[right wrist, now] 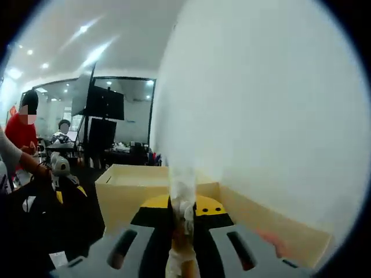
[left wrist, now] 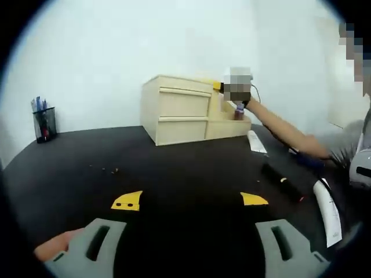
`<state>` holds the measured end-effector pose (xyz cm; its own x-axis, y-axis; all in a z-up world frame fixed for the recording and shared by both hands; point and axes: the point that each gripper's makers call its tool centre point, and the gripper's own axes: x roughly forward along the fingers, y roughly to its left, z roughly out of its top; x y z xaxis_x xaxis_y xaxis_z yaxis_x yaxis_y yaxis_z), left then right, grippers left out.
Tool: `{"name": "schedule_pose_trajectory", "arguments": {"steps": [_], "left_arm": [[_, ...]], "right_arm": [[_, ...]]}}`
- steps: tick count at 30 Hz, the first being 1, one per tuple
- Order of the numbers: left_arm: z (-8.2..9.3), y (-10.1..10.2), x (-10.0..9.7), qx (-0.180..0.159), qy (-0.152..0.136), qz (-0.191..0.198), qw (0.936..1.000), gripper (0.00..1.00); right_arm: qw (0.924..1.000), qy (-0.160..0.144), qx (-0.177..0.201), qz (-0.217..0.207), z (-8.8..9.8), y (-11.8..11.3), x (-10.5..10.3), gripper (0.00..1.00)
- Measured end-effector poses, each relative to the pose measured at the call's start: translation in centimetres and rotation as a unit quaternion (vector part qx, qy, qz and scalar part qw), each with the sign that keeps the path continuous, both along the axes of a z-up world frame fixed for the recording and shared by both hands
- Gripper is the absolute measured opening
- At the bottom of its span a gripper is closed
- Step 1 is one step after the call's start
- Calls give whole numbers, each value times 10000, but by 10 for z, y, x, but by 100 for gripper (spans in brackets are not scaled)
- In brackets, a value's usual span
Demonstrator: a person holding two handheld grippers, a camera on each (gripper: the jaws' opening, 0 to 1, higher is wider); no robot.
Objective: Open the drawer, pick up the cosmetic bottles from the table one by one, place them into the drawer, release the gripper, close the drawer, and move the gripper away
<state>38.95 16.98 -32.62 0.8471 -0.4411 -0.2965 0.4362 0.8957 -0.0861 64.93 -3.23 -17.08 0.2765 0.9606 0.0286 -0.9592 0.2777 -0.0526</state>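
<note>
Left gripper view: the left gripper is seen low over the black table, jaws spread wide with nothing between them. A wooden cabinet with 2 closed drawer fronts stands at the far edge against the white wall; an open drawer projects at its right side. The right gripper, partly mosaicked, is held over that drawer with a bottle hanging below it, long axis roughly vertical. On the table to the right lie a white tube, a dark bottle and a second white tube, all lying flat. A pen cup stands far left.

Right gripper view: the right gripper is seen pinching the bottle between its jaws, the bottle's long axis running up the frame. The drawer's wooden walls lie directly beyond it. People and monitors are noted in the background at left.
</note>
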Motion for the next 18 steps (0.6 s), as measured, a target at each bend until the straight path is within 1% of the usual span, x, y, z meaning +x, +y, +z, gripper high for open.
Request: {"name": "schedule_pose_trajectory", "arguments": {"steps": [4,7,10,12,13,15,16,17,18], "left_arm": [[0,0,-1,-3,-5,1,10000,58],[0,0,-1,4,-10,-5,10000,58],[0,0,-1,7,-14,-10,10000,58],[0,0,-1,17,-16,-10,10000,58],[0,0,-1,16,-17,-9,10000,57],[0,0,-1,23,-18,-8,10000,57],[0,0,-1,32,-21,-8,10000,57],[0,1,-1,32,-24,-8,10000,57],[0,1,-1,39,-27,-6,10000,57]], "right_arm": [[9999,35,-125,-38,-11,0,0,11],[9999,68,-4,-151,-4,-4,3,14],[9989,26,-43,-472,4,-13,8,15],[9974,-20,-171,-706,7,-19,16,15],[9959,22,-321,-844,7,-23,22,15],[9937,-190,-402,-1033,17,-27,27,15],[9921,-114,-436,-1172,21,-28,26,15],[9892,-162,-528,-1355,24,-32,29,15],[9864,-359,-552,-1507,32,-35,30,15]]}}
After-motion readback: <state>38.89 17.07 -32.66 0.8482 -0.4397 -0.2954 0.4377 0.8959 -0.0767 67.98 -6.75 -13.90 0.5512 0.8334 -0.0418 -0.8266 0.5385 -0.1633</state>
